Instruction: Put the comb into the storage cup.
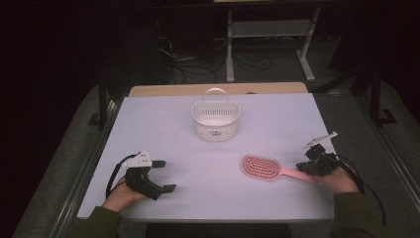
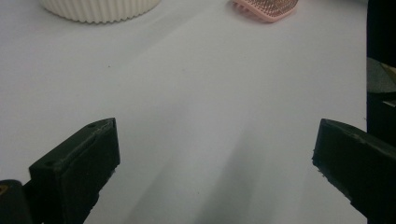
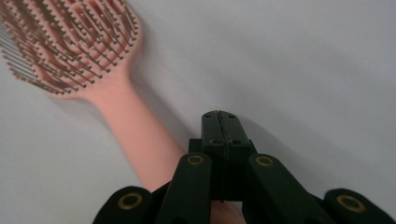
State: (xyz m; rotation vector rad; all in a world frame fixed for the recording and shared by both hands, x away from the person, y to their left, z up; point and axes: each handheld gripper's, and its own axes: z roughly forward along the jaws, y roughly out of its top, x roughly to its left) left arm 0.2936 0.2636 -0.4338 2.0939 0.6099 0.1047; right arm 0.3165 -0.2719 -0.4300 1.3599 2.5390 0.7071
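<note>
A pink hairbrush (image 1: 261,167) lies bristles up on the white table top (image 1: 208,163), right of centre, its handle pointing right toward my right gripper (image 1: 303,167). In the right gripper view that gripper (image 3: 218,116) has its jaws pressed together with nothing between them. The brush handle (image 3: 135,135) runs just left of and under them. My left gripper (image 1: 164,175) rests near the table's front left. Its jaws stand wide apart over bare table (image 2: 217,140). A white slotted basket (image 1: 215,121) with a handle stands at the middle back.
In the left gripper view the basket's ribbed wall (image 2: 100,9) and the hairbrush's head (image 2: 267,8) sit at the top edge. A wooden strip (image 1: 218,89) lines the far table edge, with metal frame legs and cables on the floor behind.
</note>
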